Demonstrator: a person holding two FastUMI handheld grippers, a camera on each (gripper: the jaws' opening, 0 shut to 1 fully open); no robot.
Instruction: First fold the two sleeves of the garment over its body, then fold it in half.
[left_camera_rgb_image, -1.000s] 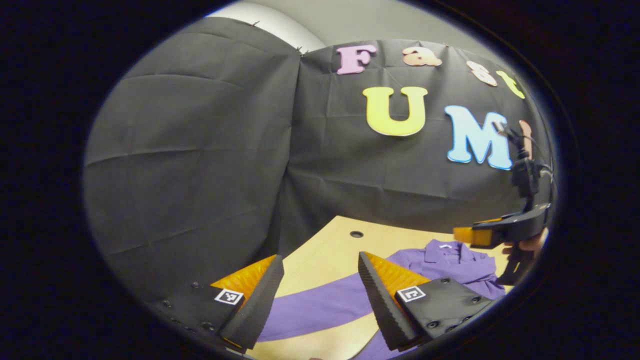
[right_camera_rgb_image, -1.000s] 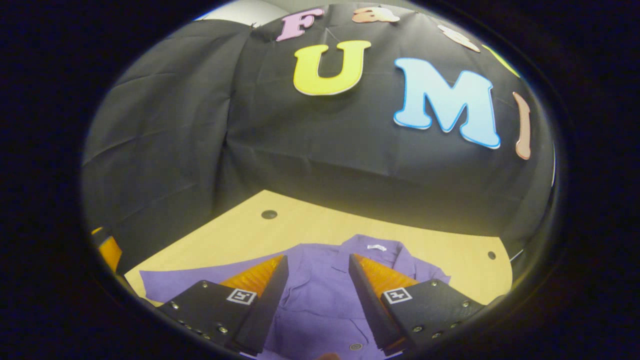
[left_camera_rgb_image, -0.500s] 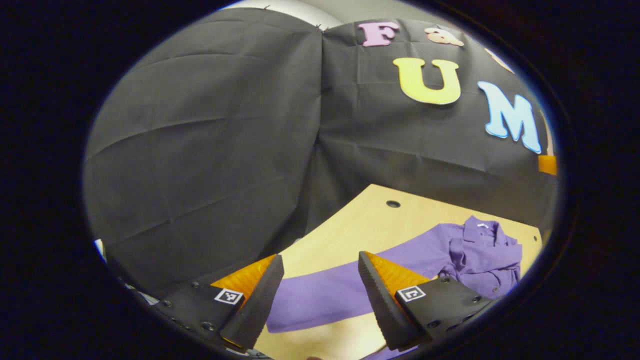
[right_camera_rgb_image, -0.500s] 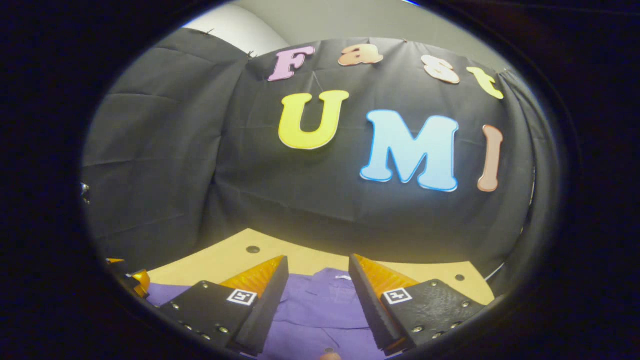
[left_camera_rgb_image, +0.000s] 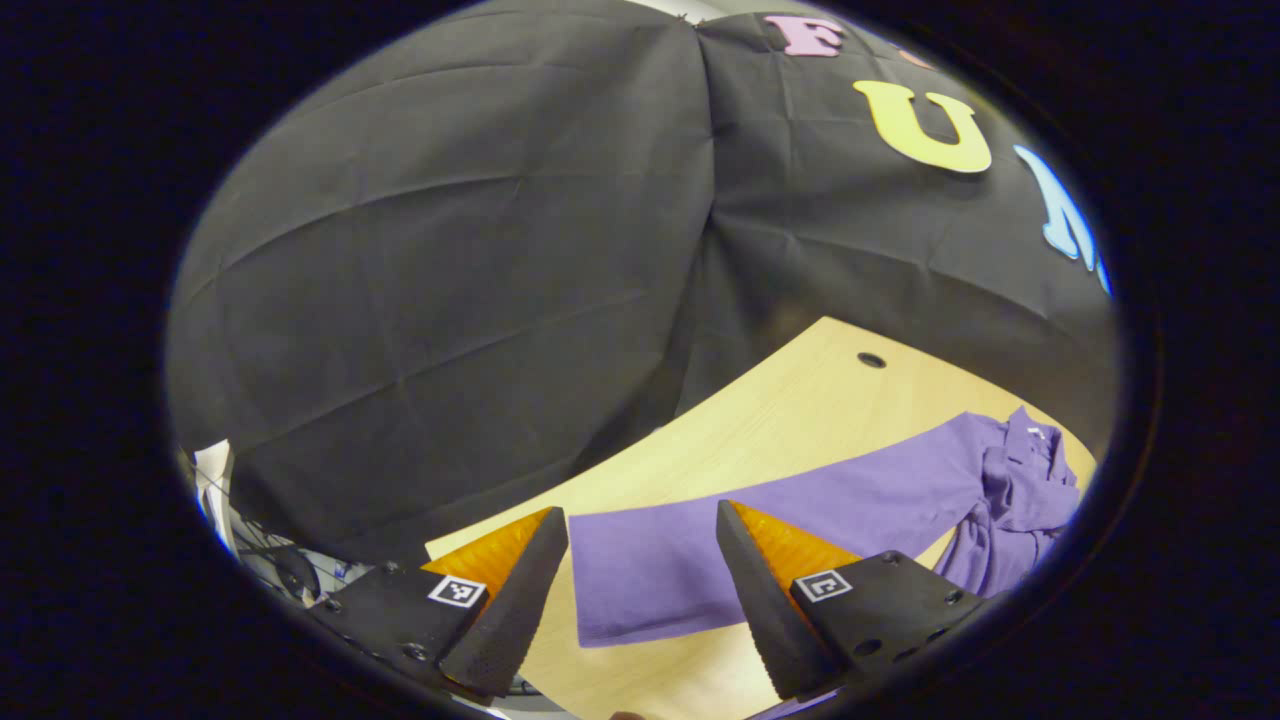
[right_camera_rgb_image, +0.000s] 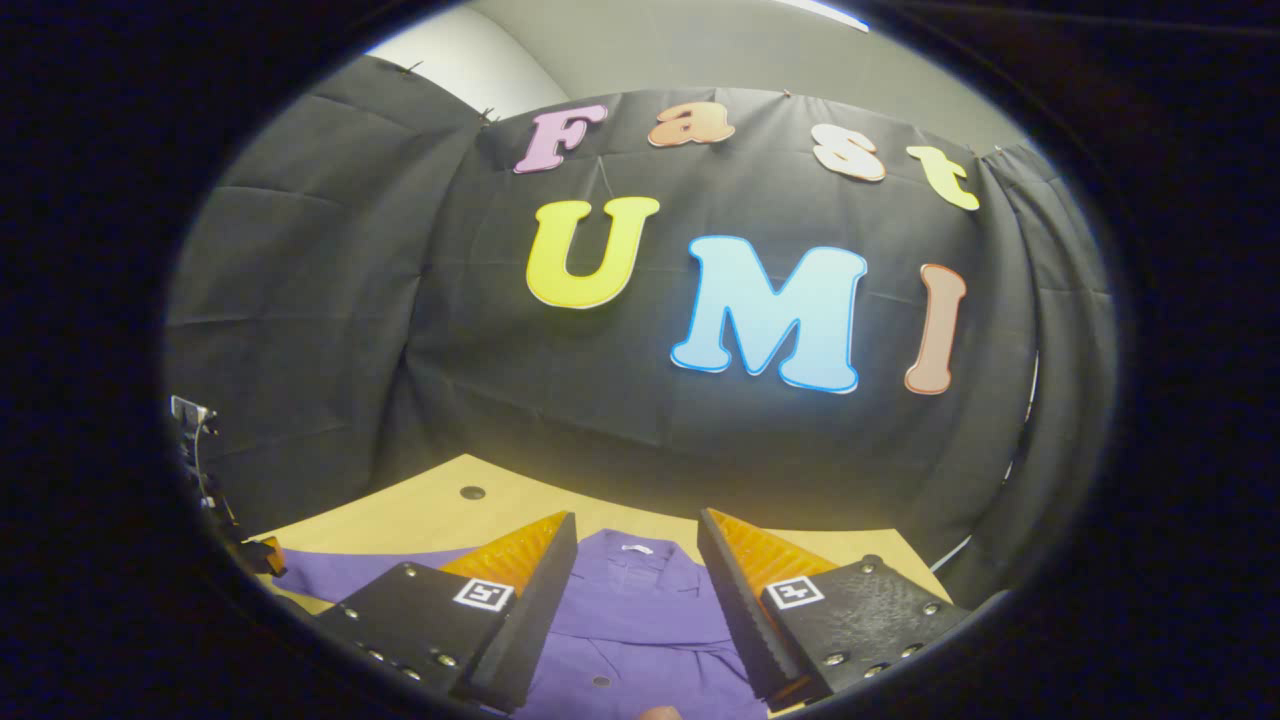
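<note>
A purple long-sleeved shirt lies spread on a light wooden table (left_camera_rgb_image: 760, 420). In the left gripper view its left sleeve (left_camera_rgb_image: 800, 520) stretches flat toward me, the cuff end (left_camera_rgb_image: 620, 590) lying between my fingers. My left gripper (left_camera_rgb_image: 640, 560) hovers open above that cuff, holding nothing. The collar (left_camera_rgb_image: 1030, 440) and bunched body sit at the far right. In the right gripper view my right gripper (right_camera_rgb_image: 635, 565) stands open over the shirt's chest (right_camera_rgb_image: 630, 620), below the collar (right_camera_rgb_image: 630, 550). The left gripper (right_camera_rgb_image: 255, 555) shows small at that view's left edge.
Black cloth walls close the table's back and left sides. Round cable holes (left_camera_rgb_image: 871, 360) (right_camera_rgb_image: 472, 492) sit in the tabletop near the back. Past the table's left corner, cables and clutter (left_camera_rgb_image: 270, 560) lie below. Bare wood (right_camera_rgb_image: 420, 520) surrounds the shirt.
The left gripper has swung left and down, so the sleeve's cuff end now lies between its fingers. The right gripper has tilted up slightly and stays over the chest. Both remain open.
</note>
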